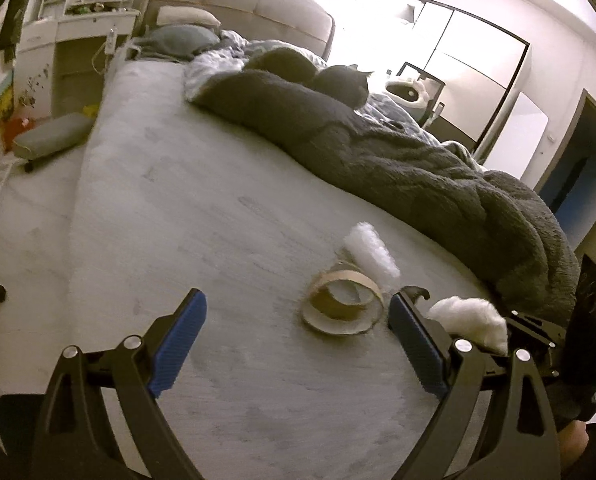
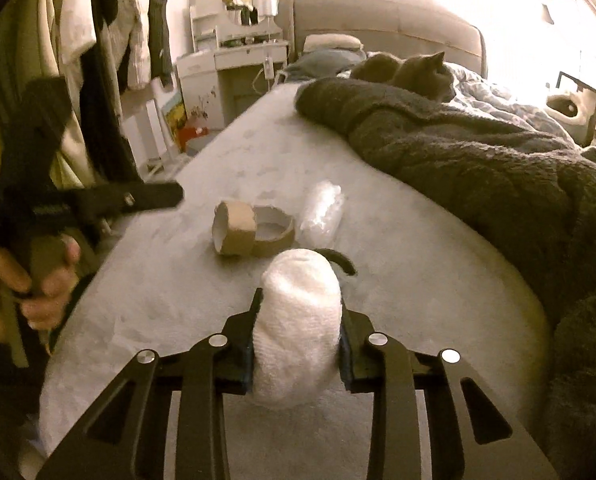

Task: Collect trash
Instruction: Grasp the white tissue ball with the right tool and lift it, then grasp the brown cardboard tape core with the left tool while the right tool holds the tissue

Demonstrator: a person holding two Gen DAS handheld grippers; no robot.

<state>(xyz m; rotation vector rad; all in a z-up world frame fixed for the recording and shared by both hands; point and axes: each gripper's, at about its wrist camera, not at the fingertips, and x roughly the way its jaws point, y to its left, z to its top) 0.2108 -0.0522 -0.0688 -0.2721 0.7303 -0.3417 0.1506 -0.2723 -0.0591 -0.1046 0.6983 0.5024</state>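
My right gripper [image 2: 300,312] is shut on a white wad of tissue [image 2: 298,320], held just above the bed; the wad also shows in the left wrist view [image 1: 470,320]. My left gripper [image 1: 298,312] is open and empty, its blue pads low over the sheet, with a cardboard tape ring [image 1: 344,300] just ahead between the fingertips. The ring, with a second cardboard roll against it, shows in the right wrist view [image 2: 254,232]. A crumpled clear plastic wrapper [image 1: 372,254] lies just behind the ring, also in the right wrist view [image 2: 322,214]. A small dark hook-shaped piece [image 2: 338,260] lies beyond the wad.
A dark fuzzy blanket [image 1: 398,164] covers the right side of the bed [image 1: 178,200]. A grey cat [image 2: 422,72] lies on it near the headboard. A white dresser with mirror [image 2: 238,52] and hanging clothes [image 2: 110,40] stand to the left. A grey cushion [image 1: 50,136] lies on the floor.
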